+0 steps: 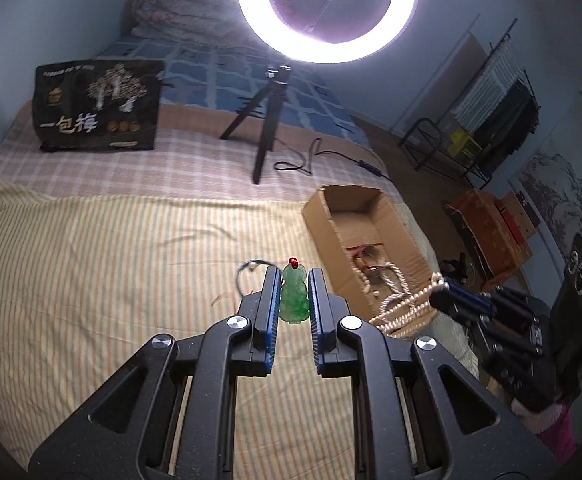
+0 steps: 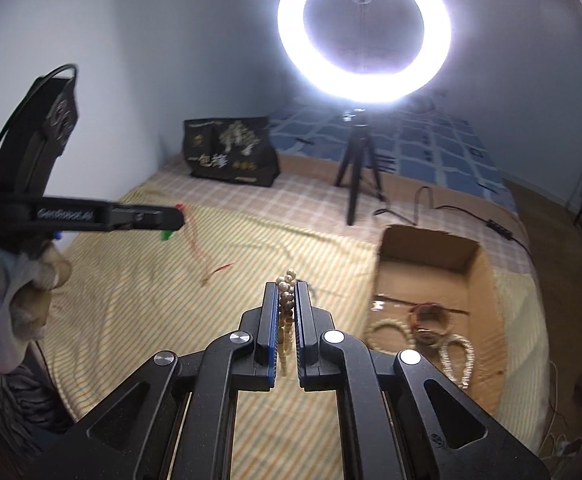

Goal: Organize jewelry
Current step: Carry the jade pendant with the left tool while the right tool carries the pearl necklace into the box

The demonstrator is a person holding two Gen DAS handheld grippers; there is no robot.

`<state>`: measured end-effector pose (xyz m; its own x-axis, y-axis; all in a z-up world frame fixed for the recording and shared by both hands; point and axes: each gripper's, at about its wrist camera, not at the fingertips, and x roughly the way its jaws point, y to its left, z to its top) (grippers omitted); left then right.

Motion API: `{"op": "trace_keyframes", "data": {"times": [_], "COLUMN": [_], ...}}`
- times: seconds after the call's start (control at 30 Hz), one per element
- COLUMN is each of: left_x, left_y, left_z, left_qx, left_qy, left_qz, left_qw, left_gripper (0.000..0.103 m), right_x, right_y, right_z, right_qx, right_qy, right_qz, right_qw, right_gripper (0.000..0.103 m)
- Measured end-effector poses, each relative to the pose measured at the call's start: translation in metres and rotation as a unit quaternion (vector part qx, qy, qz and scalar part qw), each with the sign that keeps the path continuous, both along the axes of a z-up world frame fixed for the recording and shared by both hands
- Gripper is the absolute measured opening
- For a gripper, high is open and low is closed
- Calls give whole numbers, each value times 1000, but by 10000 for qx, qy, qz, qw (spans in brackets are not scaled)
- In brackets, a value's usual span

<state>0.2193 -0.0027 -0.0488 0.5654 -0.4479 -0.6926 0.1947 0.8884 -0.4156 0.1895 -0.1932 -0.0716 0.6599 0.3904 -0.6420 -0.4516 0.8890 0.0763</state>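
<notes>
Left wrist view: my left gripper point(image 1: 294, 276) is clamped on a green jade pendant point(image 1: 294, 294) with a small red bead on top. The pendant sits upright between the blue pads, above the striped yellow sheet point(image 1: 103, 264). A thin cord point(image 1: 247, 270) trails off to the left of the fingers; where it ends I cannot tell.

Same view, right edge: my right gripper point(image 1: 441, 282) comes in from the right, closed on a pearl necklace point(image 1: 403, 304) that hangs in loops over the near corner of the cardboard box point(image 1: 331, 216). More beads and a reddish bangle lie inside the box.

Right wrist view: the pearls point(image 2: 287, 304) are pinched in a column between the right gripper's point(image 2: 287, 286) pads, a few beads poking past the tips. This view looks deeper into the box point(image 2: 431, 244): pale bead strands point(image 2: 457, 350) and a round bangle point(image 2: 427, 320) on its floor. The left gripper point(image 2: 171, 216) shows side-on at the left, blurred, with green under its tip and a red cord point(image 2: 207, 264) dangling. A gloved hand point(image 2: 19, 300) holds it.

Far side in both views: ring light point(image 1: 327, 8) on a black tripod point(image 1: 265, 120), dark printed bag point(image 1: 97, 106), power cable point(image 1: 311, 158) on the checked blanket.
</notes>
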Motion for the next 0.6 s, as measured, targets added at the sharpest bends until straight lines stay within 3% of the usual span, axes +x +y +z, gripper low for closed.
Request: {"op": "trace_keyframes", "data": {"times": [0.6], "left_x": [9], "left_y": [-97], "left_z": [15], "left_qx": [-58], "left_qy": [-185], "left_qz": [-733], "left_qw": [9971], "left_gripper": [12], "right_x": [40], "right_y": [-93], "right_z": [-1], "right_qx": [-2], "right_qy": [75], "right_qz": [-907], "right_qw": [9959], "right_gripper": [6]}}
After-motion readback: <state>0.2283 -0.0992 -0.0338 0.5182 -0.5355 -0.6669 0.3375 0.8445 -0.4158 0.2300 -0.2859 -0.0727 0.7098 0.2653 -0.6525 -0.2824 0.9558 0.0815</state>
